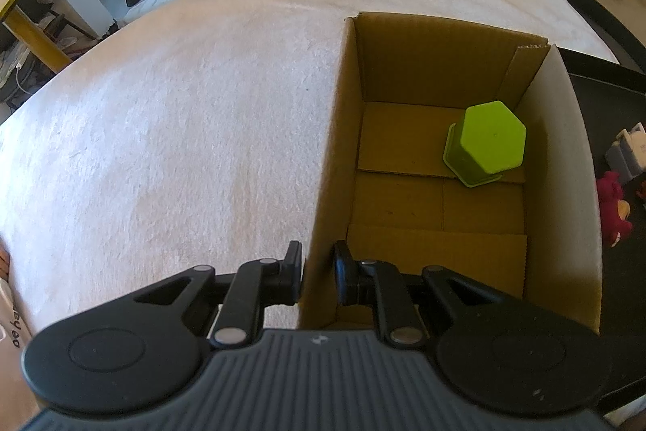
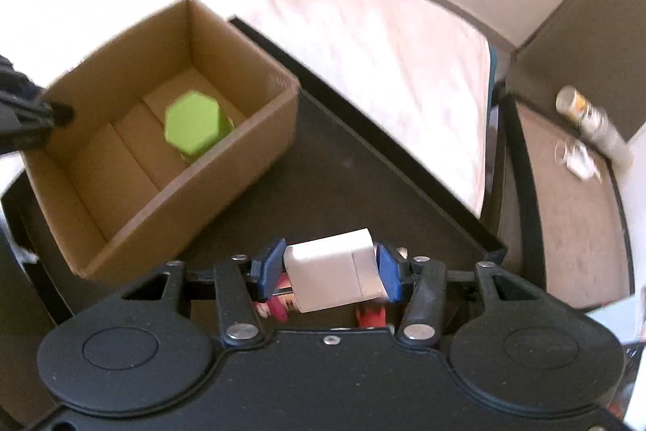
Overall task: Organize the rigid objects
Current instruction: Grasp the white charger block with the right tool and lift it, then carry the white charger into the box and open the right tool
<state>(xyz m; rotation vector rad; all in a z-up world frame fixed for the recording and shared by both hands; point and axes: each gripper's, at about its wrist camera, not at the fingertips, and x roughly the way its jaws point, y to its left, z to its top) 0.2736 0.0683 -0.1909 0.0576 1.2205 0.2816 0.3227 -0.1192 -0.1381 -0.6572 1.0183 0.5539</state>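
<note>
An open cardboard box (image 1: 323,156) sits on a pale bed cover, with a lime-green hexagonal pot (image 1: 486,144) lying upside down on its floor. My left gripper (image 1: 319,269) is shut on the box's near left wall, one finger outside and one inside. In the right wrist view the same box (image 2: 258,148) and green pot (image 2: 194,126) lie to the left. My right gripper (image 2: 331,265) is shut on a white rectangular block (image 2: 335,269), held above a dark tray (image 2: 323,168). The left gripper's tip (image 2: 60,114) shows at the box's left rim.
A red plush toy (image 1: 613,213) and a grey-white object (image 1: 630,152) lie on the dark tray right of the box. A bedside surface (image 2: 565,209) holds a tipped paper cup stack (image 2: 585,120) and a mask. Red and pink bits (image 2: 371,314) show under the block.
</note>
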